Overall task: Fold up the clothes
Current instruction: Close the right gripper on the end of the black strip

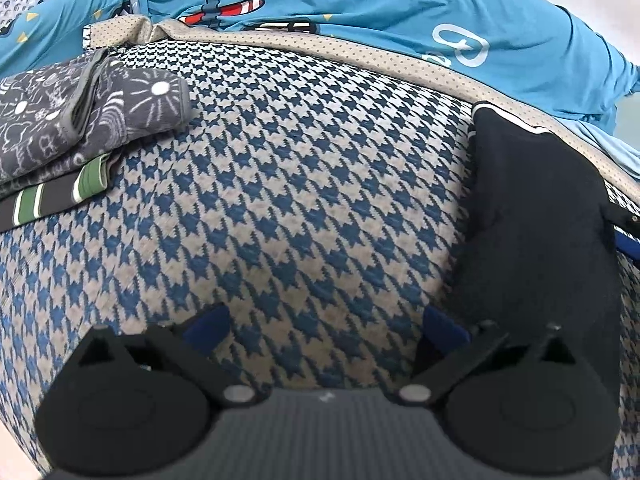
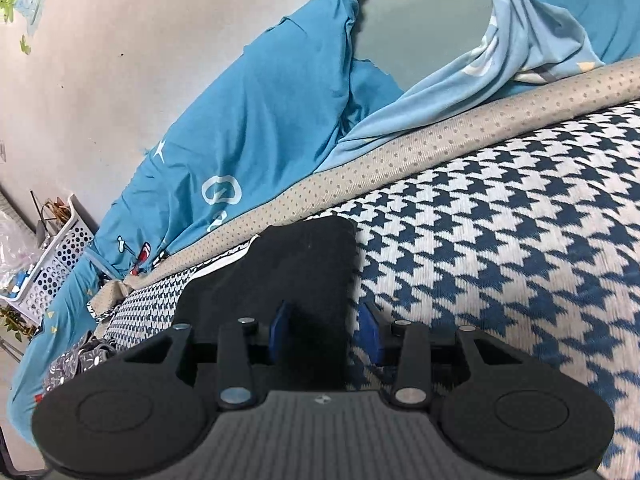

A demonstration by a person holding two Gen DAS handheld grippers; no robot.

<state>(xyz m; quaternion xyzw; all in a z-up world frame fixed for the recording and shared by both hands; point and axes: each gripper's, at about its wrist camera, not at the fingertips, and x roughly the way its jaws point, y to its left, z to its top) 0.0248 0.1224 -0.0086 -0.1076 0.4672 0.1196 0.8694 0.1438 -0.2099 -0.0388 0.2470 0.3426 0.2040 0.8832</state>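
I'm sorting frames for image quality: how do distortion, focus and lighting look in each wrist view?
Left wrist view: strong fisheye bulge bends the houndstooth cover into a dome; black corners, soft even light, black garment shows little detail. Right wrist view: the dotted beige border curves, the print nearby looks enlarged, the black garment reads nearly featureless; no glare in either.

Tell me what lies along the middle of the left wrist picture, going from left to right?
Folded grey patterned cloth on a green striped piece → bare houndstooth cover → folded black garment.
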